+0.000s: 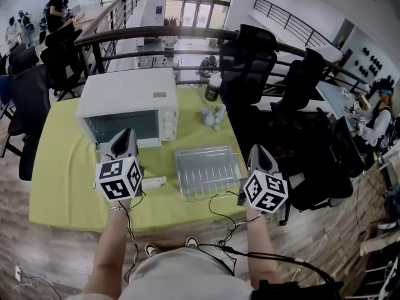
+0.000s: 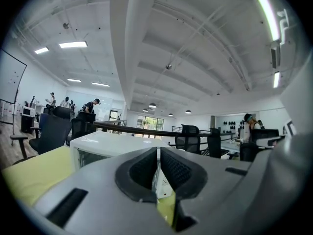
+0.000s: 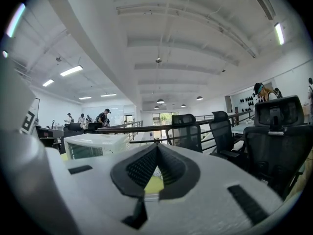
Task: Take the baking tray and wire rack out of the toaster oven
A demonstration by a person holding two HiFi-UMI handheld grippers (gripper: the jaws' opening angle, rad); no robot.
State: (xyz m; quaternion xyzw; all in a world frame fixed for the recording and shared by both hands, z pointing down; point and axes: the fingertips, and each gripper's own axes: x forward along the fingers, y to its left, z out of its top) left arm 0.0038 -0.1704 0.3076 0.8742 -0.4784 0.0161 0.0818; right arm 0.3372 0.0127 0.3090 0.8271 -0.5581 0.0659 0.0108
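Observation:
The white toaster oven (image 1: 128, 102) stands at the back left of the green-covered table (image 1: 59, 180), its glass door facing me. A silver baking tray (image 1: 210, 171) lies on the cloth to the oven's right, with wire rack bars showing across it. My left gripper (image 1: 127, 134) hovers just in front of the oven's door, shut with nothing between its pads. My right gripper (image 1: 258, 150) hangs by the tray's right edge, shut and empty. In the left gripper view the jaws of the left gripper (image 2: 158, 151) point at the oven (image 2: 105, 148). The right gripper (image 3: 157, 148) has the oven (image 3: 90, 145) on its left.
A dark bottle (image 1: 213, 87) and small pale items (image 1: 214, 115) stand at the table's back right. A small white device (image 1: 153, 182) with a cable lies near the front edge. Black office chairs (image 1: 247, 61) crowd the right side, and a railing (image 1: 156, 33) runs behind.

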